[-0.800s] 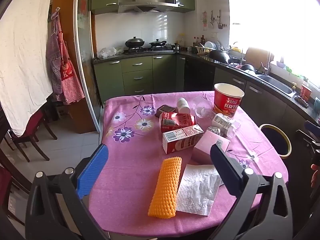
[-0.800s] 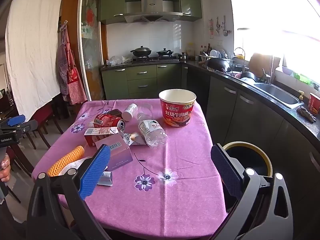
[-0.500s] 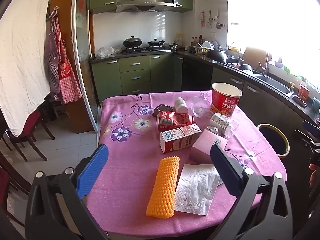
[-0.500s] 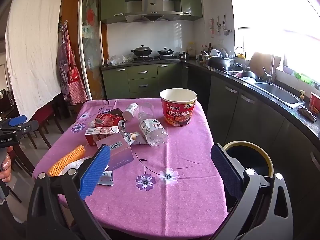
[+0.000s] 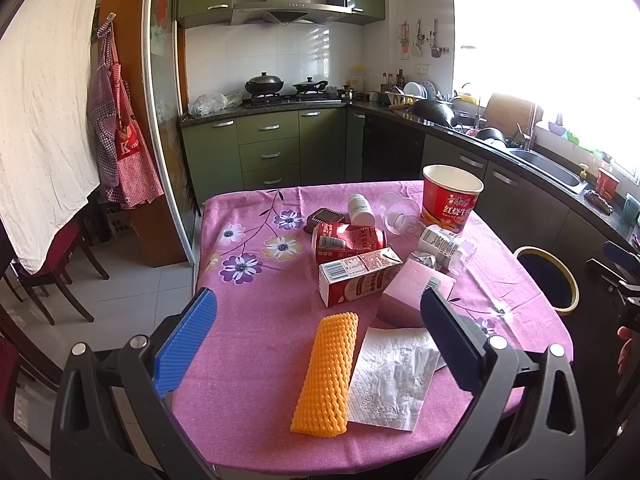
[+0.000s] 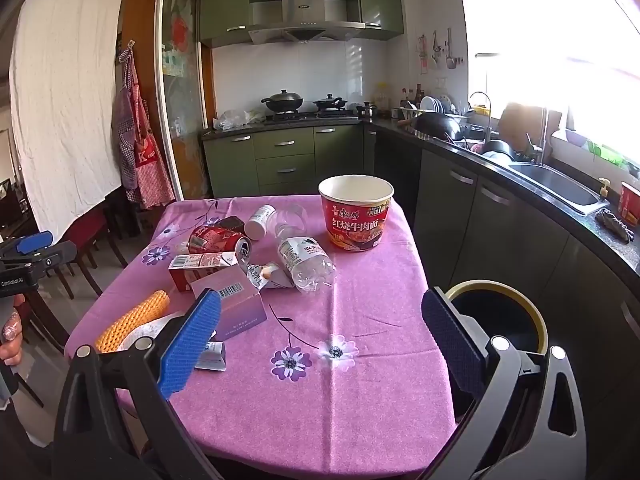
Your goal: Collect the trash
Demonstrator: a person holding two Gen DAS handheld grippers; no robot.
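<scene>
Both grippers are spread wide with nothing in them, the left gripper hanging over the table's near edge above the orange foam net and crumpled napkin. The right gripper faces bare cloth. The trash sits bunched mid-table: milk carton, red can, squashed bottle, noodle cup. That flimsy napkin could easily slip a pinch, and the can could roll. The bin waits off the right edge.

bare purple cloth at the near right table corner, open to approach; litter cluster mid-table, noodle bowl tallest, bottle beside it; orange foam net and tissue block near left edge; bin mouth unobstructed beside the table
</scene>
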